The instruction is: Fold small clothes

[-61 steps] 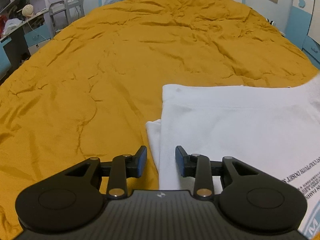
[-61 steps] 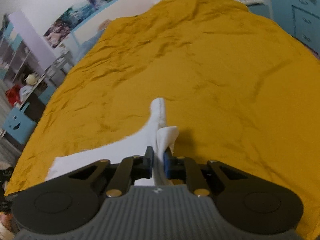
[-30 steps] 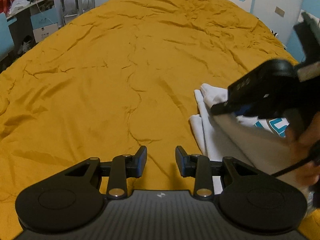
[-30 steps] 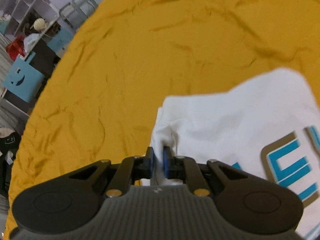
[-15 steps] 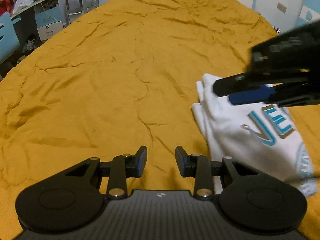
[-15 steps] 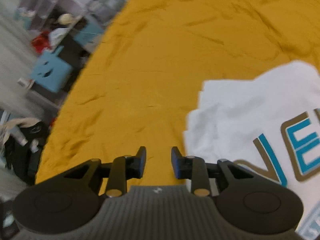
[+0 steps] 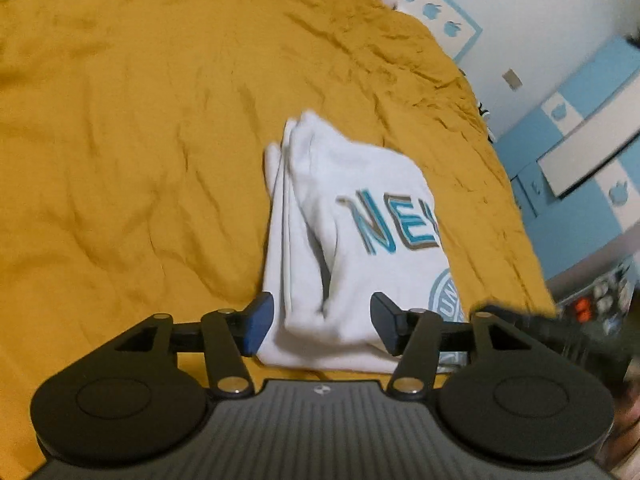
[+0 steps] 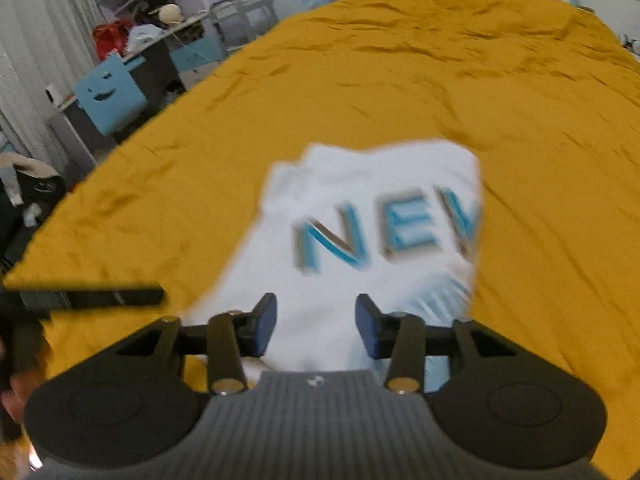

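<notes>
A small white T-shirt (image 7: 352, 240) with blue letters lies folded lengthwise on the mustard bedspread (image 7: 140, 140). My left gripper (image 7: 322, 322) hovers over its near edge; the jaws are opening and the cloth shows between them, untouched by the pads. In the right wrist view the same T-shirt (image 8: 360, 232) lies ahead, blurred by motion. My right gripper (image 8: 316, 326) is above its near end, its jaws also opening, with the cloth below them and not pinched.
The bedspread (image 8: 520, 100) spreads wide around the shirt. A blue chair (image 8: 110, 96) and a cluttered desk (image 8: 160, 36) stand off the bed's left side. Blue cabinets (image 7: 580, 168) line the wall on the right. The other gripper's dark body (image 7: 560, 336) shows at the right edge.
The right gripper let go of the shirt's fold and pulled back toward the near end, jaws spreading. The left gripper swung right over the shirt's near edge and widened.
</notes>
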`<state>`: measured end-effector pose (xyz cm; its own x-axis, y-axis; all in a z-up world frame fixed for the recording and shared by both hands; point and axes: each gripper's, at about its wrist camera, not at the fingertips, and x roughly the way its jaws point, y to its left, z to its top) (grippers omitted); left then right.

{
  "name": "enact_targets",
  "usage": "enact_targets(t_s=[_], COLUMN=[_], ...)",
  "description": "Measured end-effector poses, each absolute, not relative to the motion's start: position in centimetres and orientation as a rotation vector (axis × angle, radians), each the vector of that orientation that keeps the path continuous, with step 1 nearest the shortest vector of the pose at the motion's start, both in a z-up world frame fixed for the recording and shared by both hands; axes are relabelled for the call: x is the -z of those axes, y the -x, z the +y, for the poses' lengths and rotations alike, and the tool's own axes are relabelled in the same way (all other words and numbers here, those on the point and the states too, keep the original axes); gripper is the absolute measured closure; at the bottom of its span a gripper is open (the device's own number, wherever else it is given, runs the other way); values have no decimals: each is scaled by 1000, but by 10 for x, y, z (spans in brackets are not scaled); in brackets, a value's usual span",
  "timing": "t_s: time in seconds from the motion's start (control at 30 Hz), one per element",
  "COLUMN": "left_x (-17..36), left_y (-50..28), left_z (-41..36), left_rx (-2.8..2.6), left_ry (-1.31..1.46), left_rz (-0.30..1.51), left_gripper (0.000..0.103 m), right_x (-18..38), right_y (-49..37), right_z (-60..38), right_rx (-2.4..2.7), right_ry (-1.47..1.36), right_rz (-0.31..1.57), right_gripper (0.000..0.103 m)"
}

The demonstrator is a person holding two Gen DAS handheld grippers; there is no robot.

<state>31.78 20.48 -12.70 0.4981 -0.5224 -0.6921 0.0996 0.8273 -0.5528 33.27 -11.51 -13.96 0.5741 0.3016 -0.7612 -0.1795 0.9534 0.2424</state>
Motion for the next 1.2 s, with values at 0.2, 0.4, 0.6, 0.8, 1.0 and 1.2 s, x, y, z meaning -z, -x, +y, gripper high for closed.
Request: enact_targets(t_s=[0.2,0.4,0.6,0.8,1.0,1.2], left_x=[161,140,96,147,186,181], left_y=[-324,-319,-319,-326,-324,-318], left_z=[200,192,185,197,184,179], left_rx=[385,420,423,295,258,237], left_ry=[612,620,553,478,404,367], left_rz=[1011,923,871,1007,1043,1049], left_gripper=[44,85,88,89,89,85], right_x=[186,200,205,207,228,231], right_y=[-281,-268,-293,-290,-295,-292], right_z=[-151,-143,-134,-148,-157,-158], right_rx=[-226,-217,-176,-203,-194,-179], right_ry=[-130,19,89,46,-10,-26], right_rz=[944,887,890,915,956,967], right_gripper=[57,55,75,103,103,103])
